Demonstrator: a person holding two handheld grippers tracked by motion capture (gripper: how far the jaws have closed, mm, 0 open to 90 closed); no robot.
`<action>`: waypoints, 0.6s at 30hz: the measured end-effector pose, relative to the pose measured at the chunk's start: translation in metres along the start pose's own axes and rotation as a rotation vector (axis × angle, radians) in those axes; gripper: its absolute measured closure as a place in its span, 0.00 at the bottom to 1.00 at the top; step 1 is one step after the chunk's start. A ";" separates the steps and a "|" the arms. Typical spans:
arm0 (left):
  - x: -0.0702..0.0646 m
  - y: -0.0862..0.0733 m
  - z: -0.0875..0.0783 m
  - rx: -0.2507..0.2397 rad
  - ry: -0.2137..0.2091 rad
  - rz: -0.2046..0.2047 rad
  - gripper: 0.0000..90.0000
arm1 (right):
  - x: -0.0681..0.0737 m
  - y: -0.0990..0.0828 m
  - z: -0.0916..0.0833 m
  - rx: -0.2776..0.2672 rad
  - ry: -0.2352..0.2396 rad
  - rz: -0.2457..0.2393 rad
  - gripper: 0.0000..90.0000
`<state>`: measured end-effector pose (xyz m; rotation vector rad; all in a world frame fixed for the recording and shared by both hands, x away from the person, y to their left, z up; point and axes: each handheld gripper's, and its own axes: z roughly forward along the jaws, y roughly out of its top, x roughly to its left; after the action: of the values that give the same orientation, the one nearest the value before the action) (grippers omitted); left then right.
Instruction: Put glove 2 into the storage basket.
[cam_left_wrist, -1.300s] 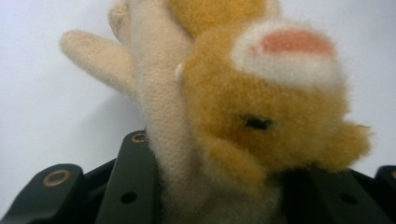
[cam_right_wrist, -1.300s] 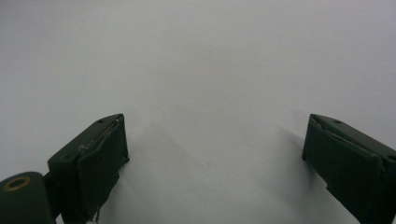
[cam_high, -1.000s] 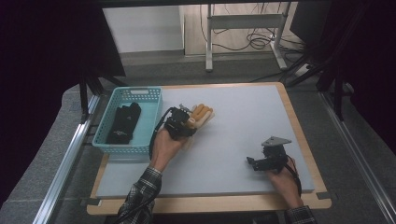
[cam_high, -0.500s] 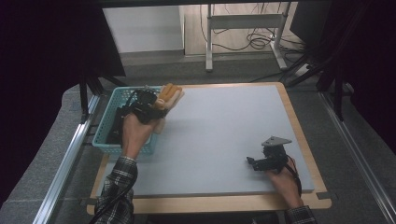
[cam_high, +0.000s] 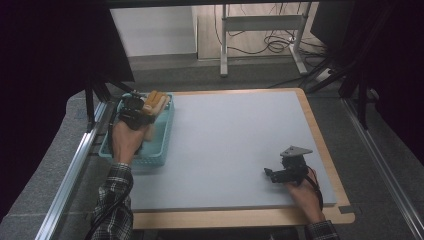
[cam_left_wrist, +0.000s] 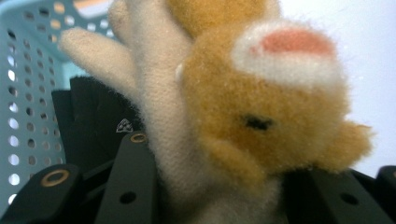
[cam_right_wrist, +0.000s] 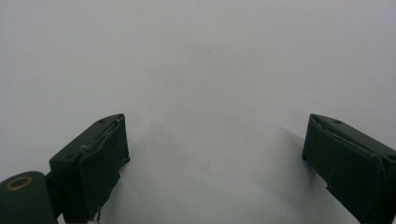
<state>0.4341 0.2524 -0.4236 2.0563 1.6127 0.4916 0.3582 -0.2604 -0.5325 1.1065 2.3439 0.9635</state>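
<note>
A tan and cream plush toy (cam_high: 155, 102) (cam_left_wrist: 243, 112) with a pink-lined ear is held over the far end of the light blue plastic basket (cam_high: 162, 145). My left gripper (cam_high: 140, 114) (cam_left_wrist: 210, 186) is shut on its cream lower part, with the jaws pressing it from both sides. A black object (cam_left_wrist: 93, 121) lies inside the basket beneath the toy. Near the table's front right, my right gripper (cam_high: 272, 175) (cam_right_wrist: 215, 158) rests on the grey mat, its jaws wide apart with nothing between them.
The grey mat (cam_high: 235, 140) lies on a wooden-edged table (cam_high: 330, 150). The basket stands at the mat's left edge, next to a metal rail (cam_high: 75, 170). A white table frame with cables (cam_high: 260, 30) stands on the floor beyond the table.
My left gripper has carried the plush toy leftward from the mat beside the basket to above the basket's far end. The right gripper has stayed put.
</note>
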 end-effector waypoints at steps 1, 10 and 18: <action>0.001 0.000 0.006 0.013 0.005 -0.001 0.68 | 0.000 0.000 0.000 -0.001 0.000 0.000 0.07; 0.005 -0.001 0.061 0.143 0.008 -0.004 0.66 | 0.000 0.000 0.000 -0.001 0.000 0.000 0.07; 0.005 -0.005 0.090 0.275 -0.040 -0.010 0.53 | 0.000 0.000 0.000 0.000 0.000 0.000 0.07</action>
<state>0.4812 0.2447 -0.5000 2.2365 1.7472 0.2333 0.3582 -0.2603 -0.5325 1.1063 2.3438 0.9637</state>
